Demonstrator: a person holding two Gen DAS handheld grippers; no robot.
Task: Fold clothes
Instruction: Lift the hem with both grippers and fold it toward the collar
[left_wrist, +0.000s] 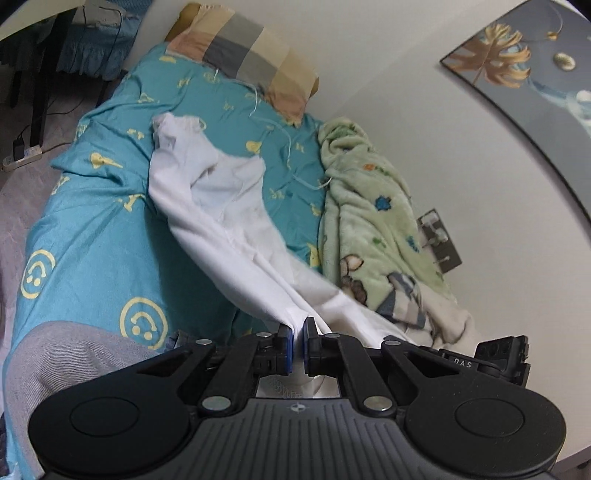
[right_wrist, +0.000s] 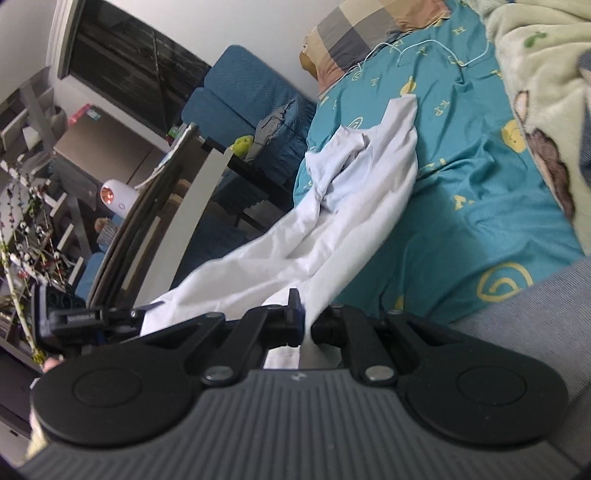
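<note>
Shirt (left_wrist: 221, 206) hem is pinched by left claw (left_wrist: 298, 332) and right claw (right_wrist: 304, 325); even tension over the bed (left_wrist: 92, 221) should be kept.

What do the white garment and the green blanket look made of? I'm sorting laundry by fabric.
White garment: looks like thin, smooth matte woven or jersey cloth, cotton-like; it drapes in soft creases. Green blanket: probably plush fleece; its surface is fuzzy and thick, with printed cartoon shapes.
</note>
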